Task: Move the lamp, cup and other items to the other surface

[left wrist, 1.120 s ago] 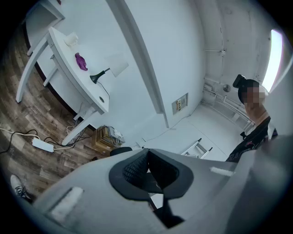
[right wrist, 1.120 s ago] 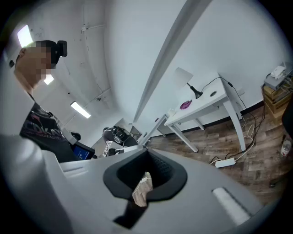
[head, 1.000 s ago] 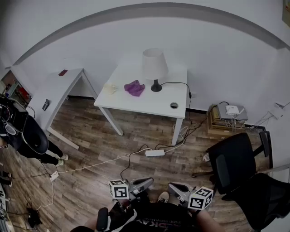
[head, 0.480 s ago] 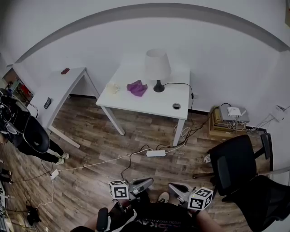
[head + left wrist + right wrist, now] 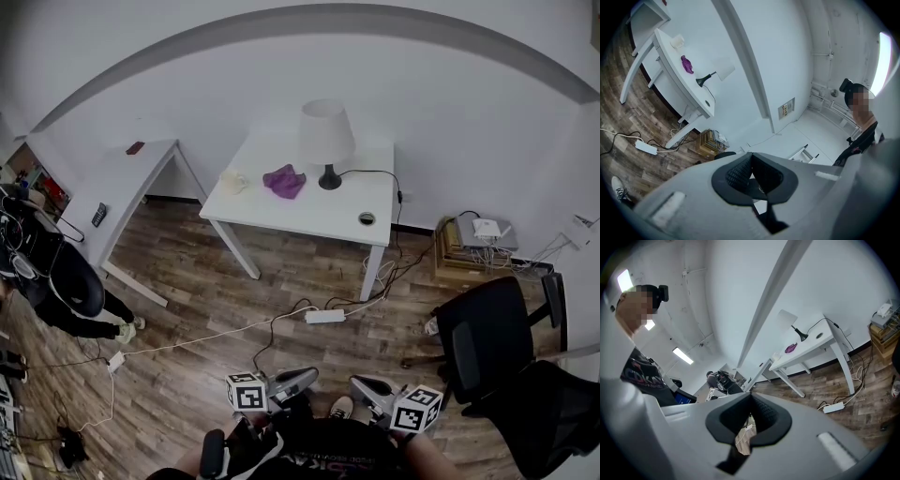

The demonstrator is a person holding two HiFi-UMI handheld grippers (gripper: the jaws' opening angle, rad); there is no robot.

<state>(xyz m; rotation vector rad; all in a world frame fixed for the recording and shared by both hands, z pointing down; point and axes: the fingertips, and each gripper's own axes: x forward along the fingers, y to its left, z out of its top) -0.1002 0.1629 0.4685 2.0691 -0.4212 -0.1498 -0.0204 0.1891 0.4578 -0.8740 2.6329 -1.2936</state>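
Wood-plank floor spreads between the person and a white table [image 5: 309, 208] that stands against the far wall. On it the lamp [image 5: 326, 141] stands upright toward the far right, and its cord runs off the table's right edge. A purple cloth [image 5: 284, 181] lies just left of the lamp's base, and the cup [image 5: 232, 182] sits near the left edge. A second white table [image 5: 127, 183] stands to the left, apart from the first, with a small dark item [image 5: 96, 216] toward its near end and a reddish one [image 5: 135, 148] farther back. A power strip [image 5: 323, 316] and loose cables lie on the floor in front of the first table. A black office chair [image 5: 483, 342] stands at near right, with a stack of boxes [image 5: 473, 253] beyond it by the wall. A person in dark clothes [image 5: 61, 281] is at the left edge. The left gripper [image 5: 312, 374] and right gripper [image 5: 356, 382] are held low and near, well apart from both tables. Each has its jaws pressed together on nothing.
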